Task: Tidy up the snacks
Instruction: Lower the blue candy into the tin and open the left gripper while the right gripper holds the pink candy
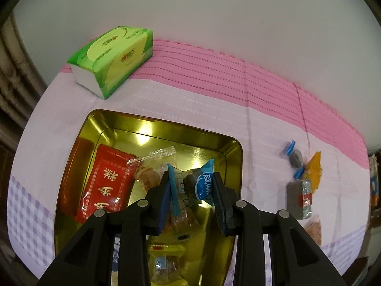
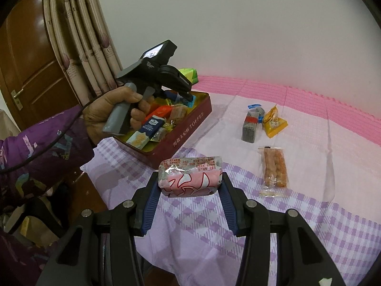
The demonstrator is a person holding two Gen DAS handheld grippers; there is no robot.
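Gold tin (image 1: 234, 147), three snacks (image 2: 273, 166) outside (four counting one blue-wrapped)

white wall (image 2: 238, 23), wooden door (image 2: 28, 71), perhaps curtains (image 2: 78, 35)

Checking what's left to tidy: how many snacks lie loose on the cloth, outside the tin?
4: a grey bar, a blue-twist candy behind it, a yellow packet beside it, and a long cracker pack nearer the camera. More may be hidden off-frame.
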